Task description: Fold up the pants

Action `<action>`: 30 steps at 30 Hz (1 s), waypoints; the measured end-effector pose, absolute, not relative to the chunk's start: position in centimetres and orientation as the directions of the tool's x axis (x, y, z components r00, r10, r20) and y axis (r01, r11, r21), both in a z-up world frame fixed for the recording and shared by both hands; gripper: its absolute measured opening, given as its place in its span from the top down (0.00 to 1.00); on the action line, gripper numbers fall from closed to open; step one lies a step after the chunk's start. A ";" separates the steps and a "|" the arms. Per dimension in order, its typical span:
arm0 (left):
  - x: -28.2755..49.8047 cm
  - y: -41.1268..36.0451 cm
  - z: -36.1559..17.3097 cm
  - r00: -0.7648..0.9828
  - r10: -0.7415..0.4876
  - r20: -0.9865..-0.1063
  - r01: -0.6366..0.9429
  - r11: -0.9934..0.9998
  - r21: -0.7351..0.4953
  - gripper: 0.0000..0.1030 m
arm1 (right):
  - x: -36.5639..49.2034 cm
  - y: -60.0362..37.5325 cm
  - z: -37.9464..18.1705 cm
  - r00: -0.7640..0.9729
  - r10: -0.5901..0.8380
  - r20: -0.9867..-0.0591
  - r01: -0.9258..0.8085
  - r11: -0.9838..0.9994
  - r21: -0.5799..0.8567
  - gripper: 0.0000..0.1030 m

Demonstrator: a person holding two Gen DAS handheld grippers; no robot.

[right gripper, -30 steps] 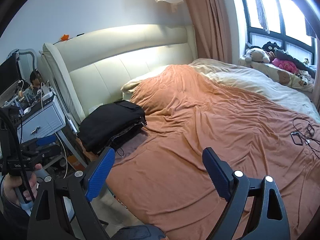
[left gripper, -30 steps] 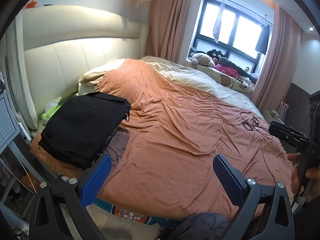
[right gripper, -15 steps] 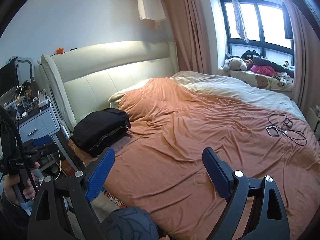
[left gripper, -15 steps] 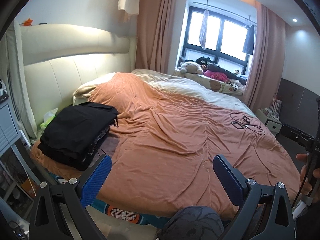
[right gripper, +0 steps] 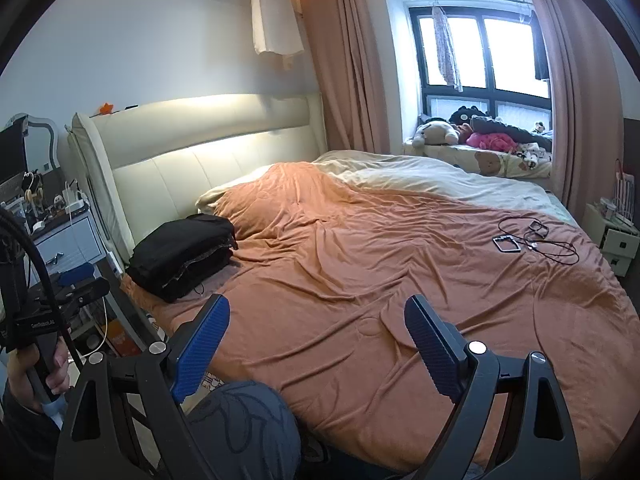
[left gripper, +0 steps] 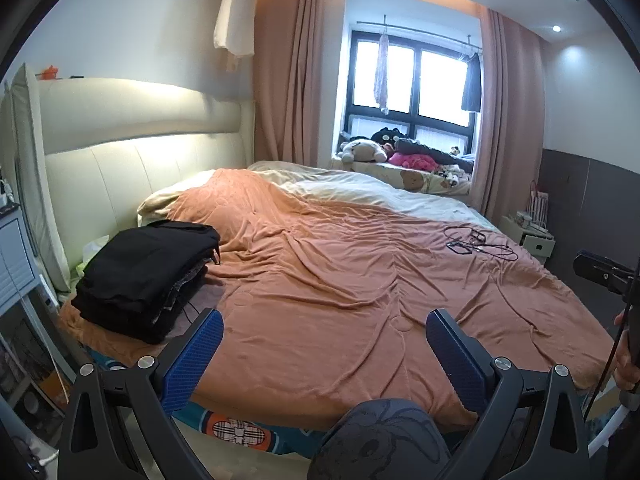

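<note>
Rumpled orange blanket [left gripper: 340, 280] covers the bed, perhaps folded pants [left gripper: 148, 268] stacked

Matt black cloth pants [left gripper: 148, 272] on a soft, creased orange blanket [left gripper: 360, 292]; smooth, glossy cream padded headboard [left gripper: 132, 160].

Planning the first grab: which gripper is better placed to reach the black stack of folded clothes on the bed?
Probably left. The black stack lies just beyond the open left gripper, by its left finger. From the open right gripper, the stack lies farther off to the left.
</note>
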State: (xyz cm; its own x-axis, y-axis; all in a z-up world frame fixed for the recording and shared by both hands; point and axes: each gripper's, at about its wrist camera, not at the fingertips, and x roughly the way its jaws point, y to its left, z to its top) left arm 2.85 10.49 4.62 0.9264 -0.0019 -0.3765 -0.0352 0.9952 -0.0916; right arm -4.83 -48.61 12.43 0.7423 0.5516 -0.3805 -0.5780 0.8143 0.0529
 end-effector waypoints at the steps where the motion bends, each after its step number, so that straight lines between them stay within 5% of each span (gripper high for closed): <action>1: 2.6 10.3 4.4 0.928 0.002 -0.374 -0.038 0.995 -0.089 0.01 | -5.0 -48.8 12.2 0.748 0.545 -0.379 -0.571 0.819 0.051 0.14; 30: -2.2 4.7 -1.4 0.915 -0.018 -0.402 0.006 0.999 -0.031 0.01 | -12.0 -51.3 6.3 0.827 0.445 -0.343 -0.466 0.884 0.024 0.14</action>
